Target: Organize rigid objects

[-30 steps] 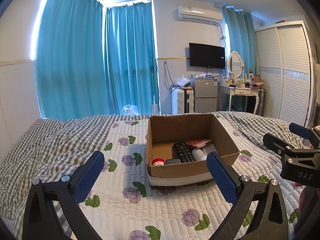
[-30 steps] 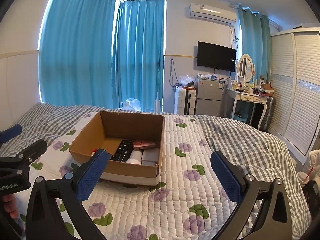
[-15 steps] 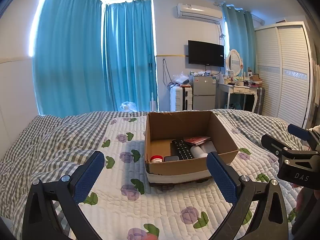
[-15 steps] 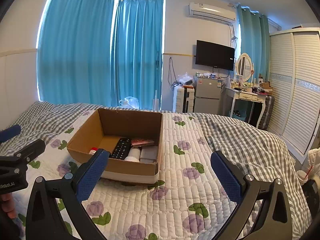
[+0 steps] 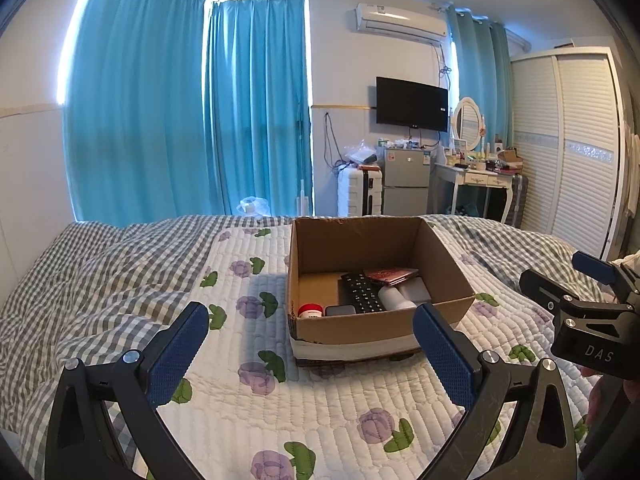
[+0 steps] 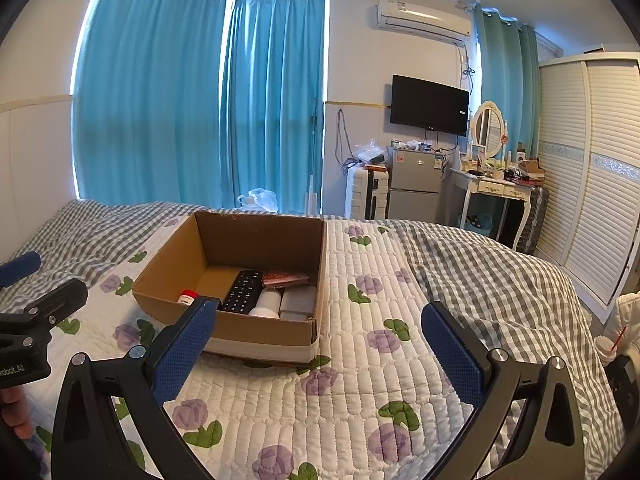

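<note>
Cardboard box [image 5: 372, 320] w/ remote [image 5: 362, 292] seen slightly farther ahead than before; left tool [image 5: 310, 340] & right tool [image 6: 320, 334] kept spread, empty.

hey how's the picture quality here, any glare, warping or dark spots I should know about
Left wrist view: strong fisheye bending of the wardrobe, bright glare along the curtains, the cardboard box casts a soft shadow leftward on the quilt; left tongs sharp. Right wrist view: same bending and black corner vignette, box interior shaded but readable; right tongs sharp.
</note>
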### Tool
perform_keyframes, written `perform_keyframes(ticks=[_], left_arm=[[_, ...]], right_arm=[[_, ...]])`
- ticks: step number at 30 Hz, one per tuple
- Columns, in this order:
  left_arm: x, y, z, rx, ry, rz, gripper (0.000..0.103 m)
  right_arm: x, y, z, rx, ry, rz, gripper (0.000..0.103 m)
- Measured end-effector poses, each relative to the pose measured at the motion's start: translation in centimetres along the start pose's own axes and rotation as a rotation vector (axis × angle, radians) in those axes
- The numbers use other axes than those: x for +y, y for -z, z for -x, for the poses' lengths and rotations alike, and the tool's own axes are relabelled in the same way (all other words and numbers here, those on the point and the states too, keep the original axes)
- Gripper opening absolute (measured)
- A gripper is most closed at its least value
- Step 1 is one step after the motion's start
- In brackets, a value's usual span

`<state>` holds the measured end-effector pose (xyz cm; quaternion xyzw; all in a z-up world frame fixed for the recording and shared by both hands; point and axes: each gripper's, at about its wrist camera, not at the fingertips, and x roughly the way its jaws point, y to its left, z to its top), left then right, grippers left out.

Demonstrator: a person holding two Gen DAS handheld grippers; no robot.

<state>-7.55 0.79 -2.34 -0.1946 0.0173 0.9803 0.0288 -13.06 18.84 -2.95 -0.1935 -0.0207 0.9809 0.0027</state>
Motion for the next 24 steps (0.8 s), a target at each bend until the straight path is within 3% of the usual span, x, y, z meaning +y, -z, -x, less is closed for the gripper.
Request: perform_keyframes(ticks=[24], left_arm=[[0.4,0.17,0.05,-0.009,-0.033,-0.017,0.103]], right_arm=[[0.01,0.32,-0.46,0.018,0.005,-0.004,0.103]])
